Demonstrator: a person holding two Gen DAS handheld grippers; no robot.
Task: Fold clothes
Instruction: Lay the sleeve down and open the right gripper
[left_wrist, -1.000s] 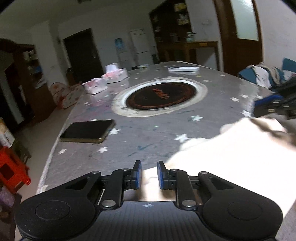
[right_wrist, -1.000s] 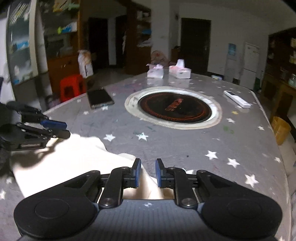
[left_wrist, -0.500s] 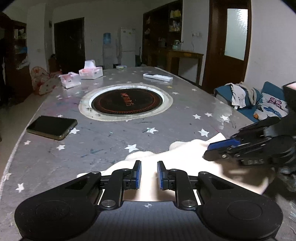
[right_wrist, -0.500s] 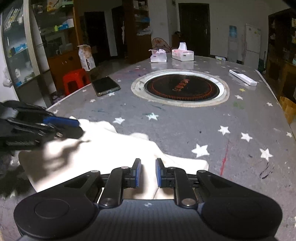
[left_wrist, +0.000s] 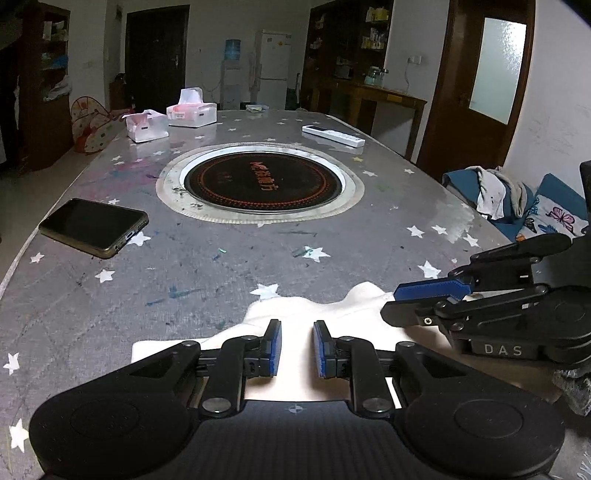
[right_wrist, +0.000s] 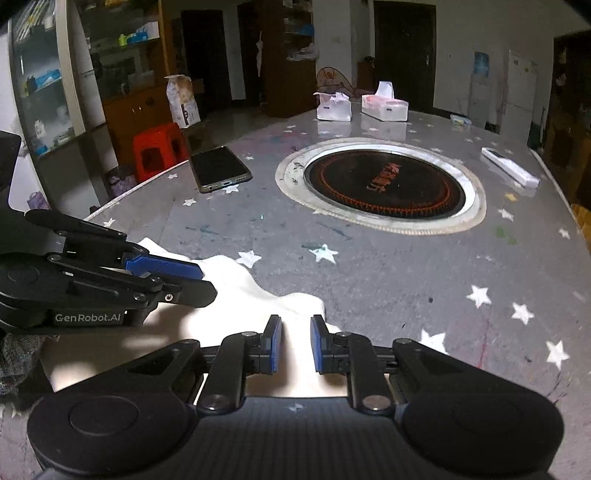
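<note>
- Right now the white garment lies bunched on the starry table, at the near edge, on the viewer's side of the round hotplate.
- Left gripper and right gripper hover over it, jaws slightly spread, pinching nothing visible.
- Flatten wrinkles first; seize matching corners, away from the phone.

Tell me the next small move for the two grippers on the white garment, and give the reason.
Probably lower both and close on the cloth's near part. The left gripper and right gripper sit side by side over the white garment, jaws narrowly parted with no fabric visibly pinched. The garment lies rumpled on the table, its far edge wavy, so nothing can be folded until it is gripped.
</note>
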